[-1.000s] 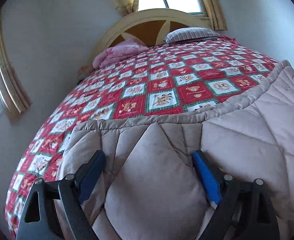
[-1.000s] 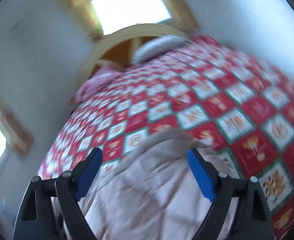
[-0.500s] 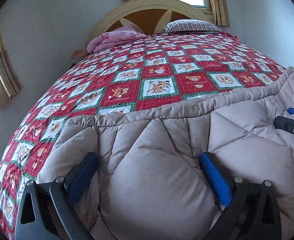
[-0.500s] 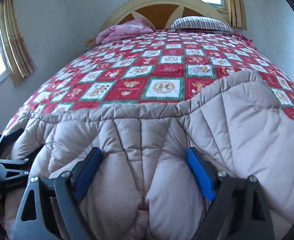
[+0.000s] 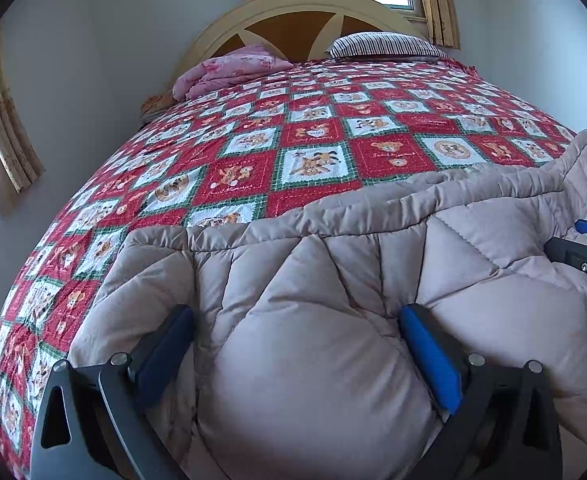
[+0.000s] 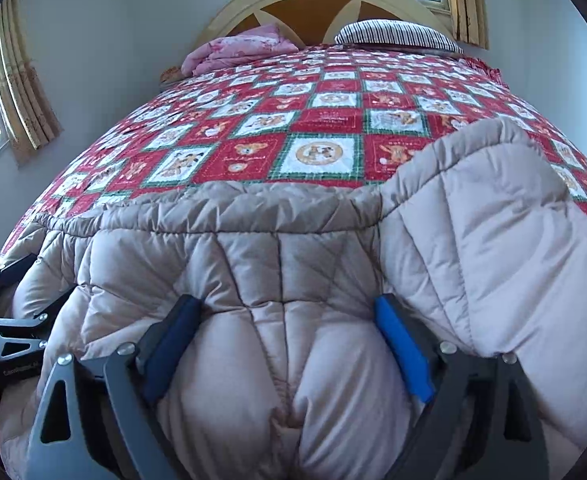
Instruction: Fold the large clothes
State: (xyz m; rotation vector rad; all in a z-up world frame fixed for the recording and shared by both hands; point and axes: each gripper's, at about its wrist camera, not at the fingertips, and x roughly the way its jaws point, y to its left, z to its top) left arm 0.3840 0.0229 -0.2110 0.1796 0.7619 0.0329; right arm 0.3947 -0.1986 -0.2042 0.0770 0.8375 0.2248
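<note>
Both claws were down at the foot of the bed, and between the blue pads of the left gripper (image 5: 295,344) bulged a fat wad of the puffy beige quilted comforter (image 5: 333,272). Same story for the right gripper (image 6: 283,340): jaws spread wide but bedded into the padding, apparently pinching it, though how firmly was hard to judge. The comforter's hemmed edge ran crosswise, just ahead of both claws, over the red patchwork bedspread (image 6: 317,120). Its long axis lay left to right, so any fold looked set to travel straight forward toward the arched wooden headboard (image 5: 313,12), each hand equally near.
</note>
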